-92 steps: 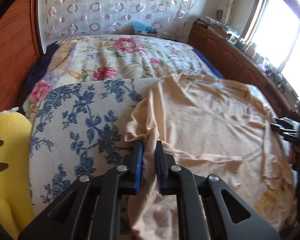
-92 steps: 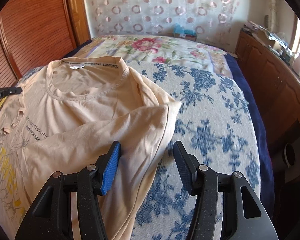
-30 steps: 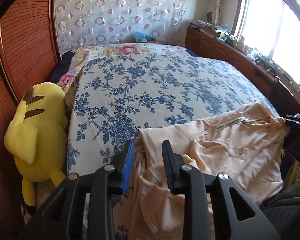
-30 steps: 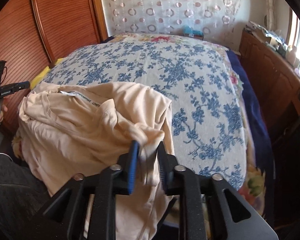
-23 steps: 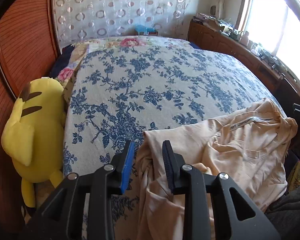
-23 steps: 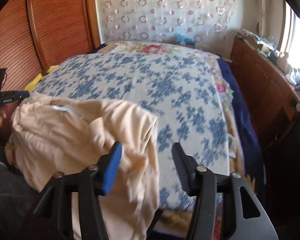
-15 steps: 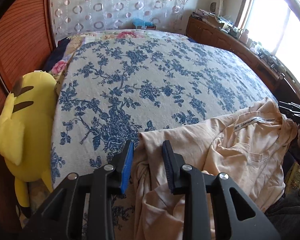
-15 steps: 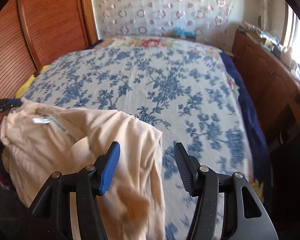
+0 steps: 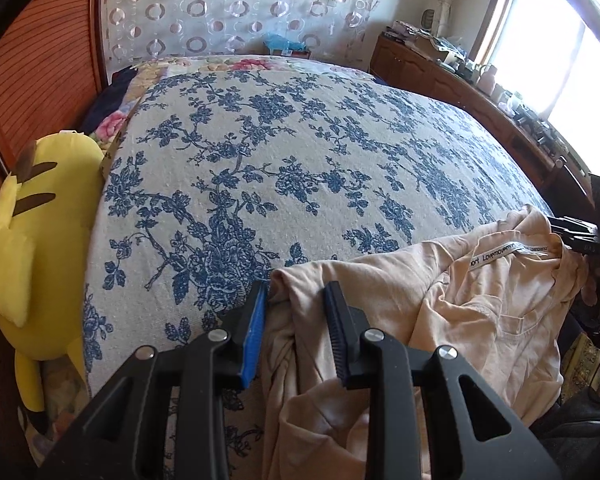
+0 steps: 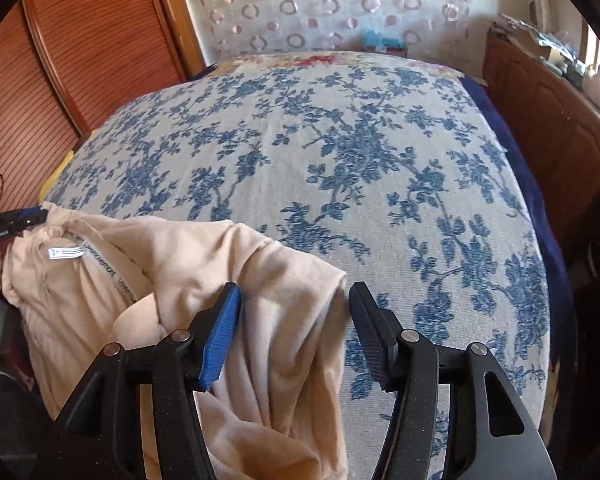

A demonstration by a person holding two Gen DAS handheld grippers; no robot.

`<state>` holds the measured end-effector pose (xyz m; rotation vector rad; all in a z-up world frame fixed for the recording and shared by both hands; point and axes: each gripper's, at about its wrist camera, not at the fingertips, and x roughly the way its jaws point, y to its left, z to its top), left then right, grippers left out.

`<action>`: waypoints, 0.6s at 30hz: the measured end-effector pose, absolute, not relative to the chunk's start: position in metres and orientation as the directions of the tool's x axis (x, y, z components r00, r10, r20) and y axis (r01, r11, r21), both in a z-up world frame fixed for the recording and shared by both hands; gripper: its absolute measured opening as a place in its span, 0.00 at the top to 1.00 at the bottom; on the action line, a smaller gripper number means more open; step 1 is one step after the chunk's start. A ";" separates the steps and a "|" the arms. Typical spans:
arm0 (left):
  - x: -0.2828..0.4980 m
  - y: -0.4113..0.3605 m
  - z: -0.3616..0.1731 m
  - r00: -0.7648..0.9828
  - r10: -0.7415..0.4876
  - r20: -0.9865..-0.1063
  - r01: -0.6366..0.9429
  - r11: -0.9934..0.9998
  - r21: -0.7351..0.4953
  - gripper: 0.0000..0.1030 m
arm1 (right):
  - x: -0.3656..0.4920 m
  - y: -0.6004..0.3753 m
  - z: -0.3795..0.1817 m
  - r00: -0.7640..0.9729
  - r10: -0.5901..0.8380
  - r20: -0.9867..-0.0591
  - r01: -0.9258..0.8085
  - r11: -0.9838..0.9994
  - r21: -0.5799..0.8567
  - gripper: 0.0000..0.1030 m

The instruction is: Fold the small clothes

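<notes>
— Left gripper [image 9: 296,334] first: what do we have between its fingers?

— We see its jaws parted a little, with a bunched fold of the peach T-shirt [image 9: 452,320] rising in the gap. The cloth looks loose there; we cannot tell whether either pad presses it, so we call the tool open rather than clamped.

— And the right gripper [image 10: 294,334]?

— Its jaws stand wide apart. The shirt's sleeve end lies under and between them, nearer the blue-padded finger [image 10: 220,336], and drapes down toward us off the near edge of the bed. Nothing is pinched.

— Any containers to speak of?

— We see none holding anything. The nearest thing to one is the small chest pocket [image 9: 516,320] sewn on the shirt, to the right of the left gripper; it lies flat, and we cannot see inside it.

— So where does the shirt lie relative to our tools?

— It is heaped at the near edge of the blue-flowered bedspread [image 9: 300,160], spanning from one tool to the other. From the left gripper it spreads off to the right, the neck label [image 9: 500,254] facing up ahead and right. From the right gripper it spreads to the left, collar ahead and left. Much of it hangs off the bed below both tools.

— Anything beside us?

— A yellow plush toy [image 9: 32,260] sits to the left of the left gripper, against the wooden wall panel [image 9: 32,92], well apart from the shirt.
</notes>
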<state>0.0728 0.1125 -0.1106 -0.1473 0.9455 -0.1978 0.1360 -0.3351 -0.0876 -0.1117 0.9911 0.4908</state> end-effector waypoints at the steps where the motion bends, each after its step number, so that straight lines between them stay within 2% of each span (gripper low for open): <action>1: 0.072 0.110 -0.110 0.568 -0.254 -0.783 0.128 0.967 -0.221 0.88 | 0.134 -0.332 -0.087 0.447 0.348 -0.824 -0.459 0.880 0.123 0.61; 2: 0.070 0.107 -0.108 0.579 -0.256 -0.774 0.141 0.966 -0.214 0.91 | 0.132 -0.329 -0.086 0.444 0.353 -0.823 -0.471 0.874 0.121 0.75; 4: 0.062 0.101 -0.097 0.627 -0.245 -0.740 0.154 0.970 -0.190 0.92 | 0.126 -0.325 -0.081 0.464 0.364 -0.807 -0.482 0.868 0.114 0.88; 5: 0.057 0.100 -0.089 0.648 -0.257 -0.717 0.163 0.966 -0.199 0.92 | 0.122 -0.325 -0.076 0.495 0.356 -0.793 -0.478 0.873 0.094 0.92; 12: 0.020 0.097 -0.019 0.772 -0.282 -0.570 0.202 0.958 -0.201 0.93 | 0.096 -0.338 -0.022 0.599 0.426 -0.678 -0.467 0.874 0.136 0.96; 18: -0.021 0.099 0.051 0.869 -0.287 -0.402 0.239 0.957 -0.167 0.93 | 0.063 -0.349 0.051 0.694 0.458 -0.556 -0.480 0.870 0.117 0.96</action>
